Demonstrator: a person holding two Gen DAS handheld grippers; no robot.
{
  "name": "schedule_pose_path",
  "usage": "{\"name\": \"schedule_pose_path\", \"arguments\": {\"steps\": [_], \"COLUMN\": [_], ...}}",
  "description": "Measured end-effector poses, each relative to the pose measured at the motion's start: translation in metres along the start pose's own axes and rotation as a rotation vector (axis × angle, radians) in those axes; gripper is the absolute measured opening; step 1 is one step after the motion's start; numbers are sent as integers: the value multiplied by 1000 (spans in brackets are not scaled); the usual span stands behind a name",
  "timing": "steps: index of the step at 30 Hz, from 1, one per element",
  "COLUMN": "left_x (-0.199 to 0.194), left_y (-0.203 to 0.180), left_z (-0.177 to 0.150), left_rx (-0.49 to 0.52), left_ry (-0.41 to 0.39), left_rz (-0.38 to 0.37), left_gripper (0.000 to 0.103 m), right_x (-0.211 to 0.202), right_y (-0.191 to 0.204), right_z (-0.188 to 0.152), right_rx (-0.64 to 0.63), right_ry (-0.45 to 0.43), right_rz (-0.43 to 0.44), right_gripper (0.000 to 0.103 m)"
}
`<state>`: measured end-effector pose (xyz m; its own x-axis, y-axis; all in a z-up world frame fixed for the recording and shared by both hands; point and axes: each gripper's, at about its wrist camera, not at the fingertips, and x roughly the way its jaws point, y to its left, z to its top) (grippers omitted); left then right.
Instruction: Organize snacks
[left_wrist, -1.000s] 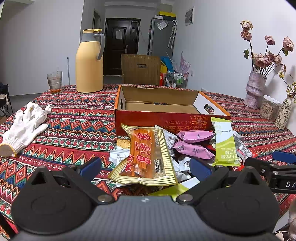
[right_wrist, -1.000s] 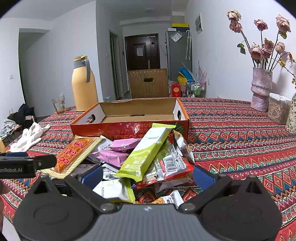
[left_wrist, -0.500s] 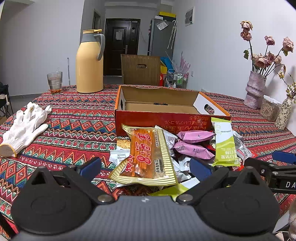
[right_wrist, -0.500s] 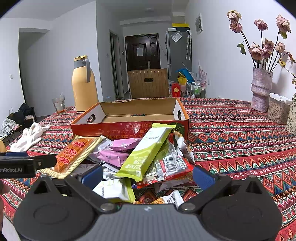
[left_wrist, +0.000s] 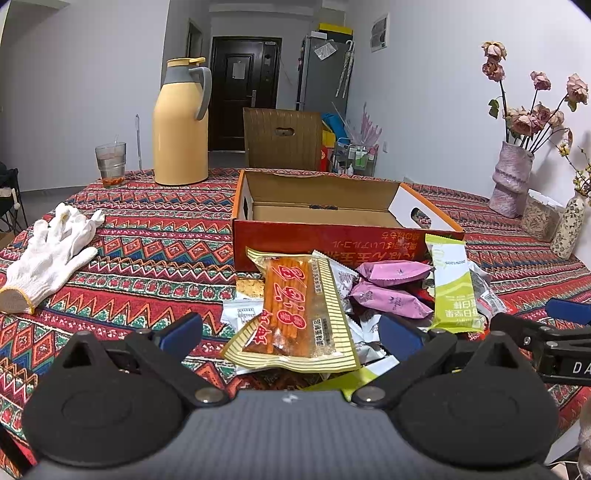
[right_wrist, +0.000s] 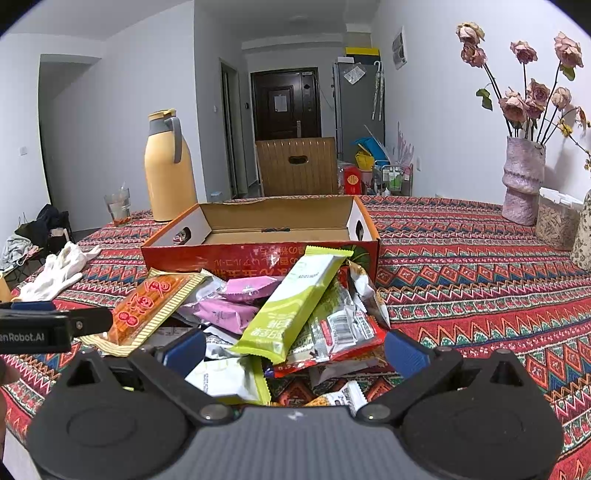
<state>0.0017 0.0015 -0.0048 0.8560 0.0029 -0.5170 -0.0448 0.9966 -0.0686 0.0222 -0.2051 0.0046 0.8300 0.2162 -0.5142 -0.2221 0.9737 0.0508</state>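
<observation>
A heap of snack packets lies at the worktop's near edge, against an open cardboard box. Left tool and right tool hover over it, fingers apart, holding nothing.

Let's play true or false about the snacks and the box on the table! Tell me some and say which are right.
1. The cardboard box has snacks inside. False: what shows of its inside is bare; the snacks lie in a pile in front of it.
2. The green snack bar lies on top of the pile. True.
3. The left claw is holding the orange striped packet. False: it is open and holds nothing.
4. A white glove lies on the tablecloth. True.
5. The yellow jug is tipped over. False: it stands upright behind the box.
6. The right claw is open. True.
</observation>
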Motion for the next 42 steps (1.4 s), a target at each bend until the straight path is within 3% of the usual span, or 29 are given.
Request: {"name": "schedule_pose_path", "arguments": {"steps": [10, 14, 21, 24, 34, 42], "left_x": [12, 17, 26, 26, 28, 33], "left_y": [5, 5, 2, -1, 2, 4], "left_z": [8, 11, 13, 13, 9, 10], "left_rx": [-3, -4, -10, -11, -51, -56], "left_ry": [5, 5, 15, 17, 24, 40], "left_rz": [35, 55, 83, 105, 113, 115], "left_gripper": [103, 103, 103, 103, 103, 103], "right_x": [26, 49, 85, 95, 92, 77], "right_y": [12, 15, 24, 23, 21, 13], "right_z": [20, 30, 34, 32, 34, 41], "right_rx": [-52, -61, -119, -133, -163, -106], "right_ry": [5, 43, 106, 140, 162, 108], "right_rz": [1, -16, -88, -99, -78, -46], "right_gripper": [80, 69, 63, 55, 38, 37]}}
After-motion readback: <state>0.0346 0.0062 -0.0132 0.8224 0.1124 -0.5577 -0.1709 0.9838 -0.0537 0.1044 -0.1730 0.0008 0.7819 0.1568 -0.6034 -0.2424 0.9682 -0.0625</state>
